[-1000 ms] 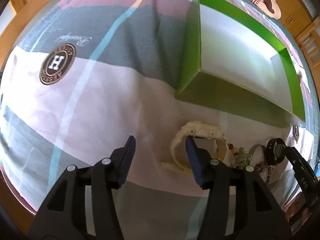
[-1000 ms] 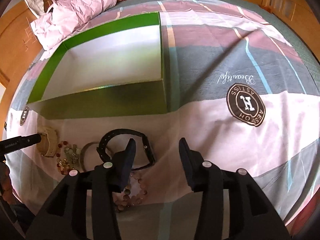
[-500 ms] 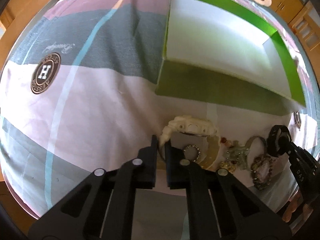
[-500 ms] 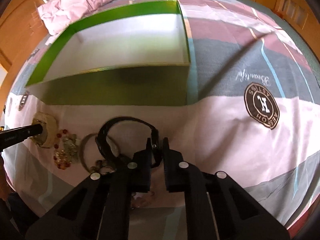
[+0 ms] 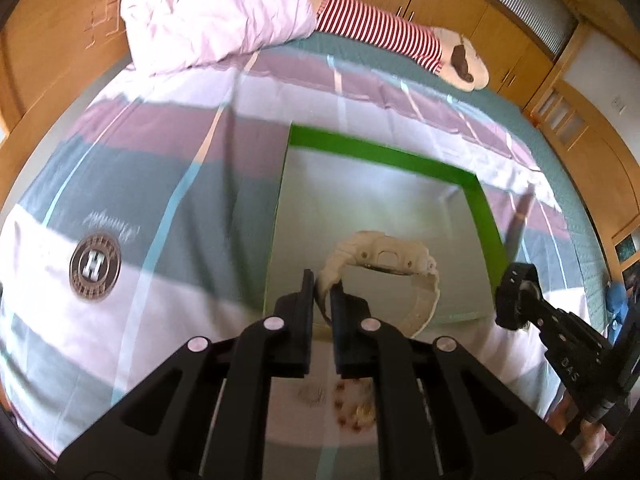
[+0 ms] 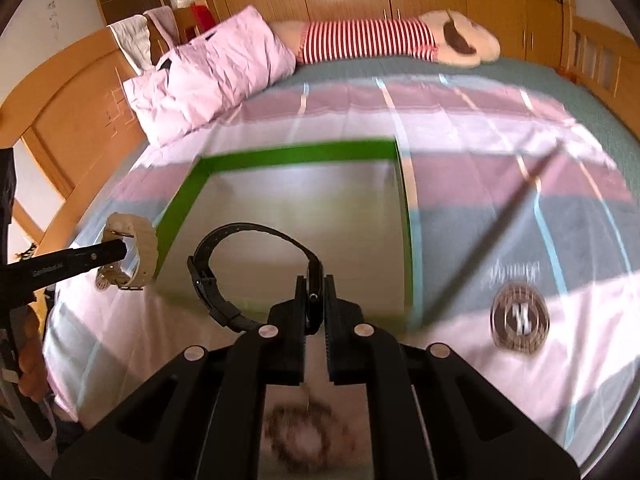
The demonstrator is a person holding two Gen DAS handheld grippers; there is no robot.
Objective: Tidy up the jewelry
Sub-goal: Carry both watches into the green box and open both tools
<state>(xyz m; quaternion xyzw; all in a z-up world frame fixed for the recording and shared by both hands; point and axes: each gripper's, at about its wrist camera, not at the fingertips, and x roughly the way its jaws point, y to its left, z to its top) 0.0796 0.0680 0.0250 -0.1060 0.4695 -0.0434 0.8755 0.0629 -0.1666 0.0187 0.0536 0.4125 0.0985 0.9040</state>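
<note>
My left gripper [image 5: 322, 280] is shut on the strap of a cream watch [image 5: 384, 258], which hangs lifted off the bedspread in front of the green box [image 5: 384, 156]. My right gripper [image 6: 316, 284] is shut on a black watch [image 6: 224, 240], also lifted, its strap looping out to the left. The box is open, with a white inside. In the right wrist view the cream watch [image 6: 140, 248] shows at far left on the other gripper's tip. In the left wrist view the black watch [image 5: 516, 292] shows at right. A bead bracelet [image 6: 300, 436] and small pieces [image 5: 352, 404] lie on the sheet below.
The striped bedspread [image 5: 120, 340] carries a round brown logo [image 5: 95, 267]. A pink pillow [image 6: 208, 80] and a red-striped plush toy [image 6: 372, 40] lie at the far end. Wooden bed frame and cupboards ring the bed. A hand [image 6: 30, 364] holds the left tool.
Both grippers went from open to shut, the left on the cream watch and the right on the black watch. Both then rose off the sheet, and the views tilted up toward the box.
</note>
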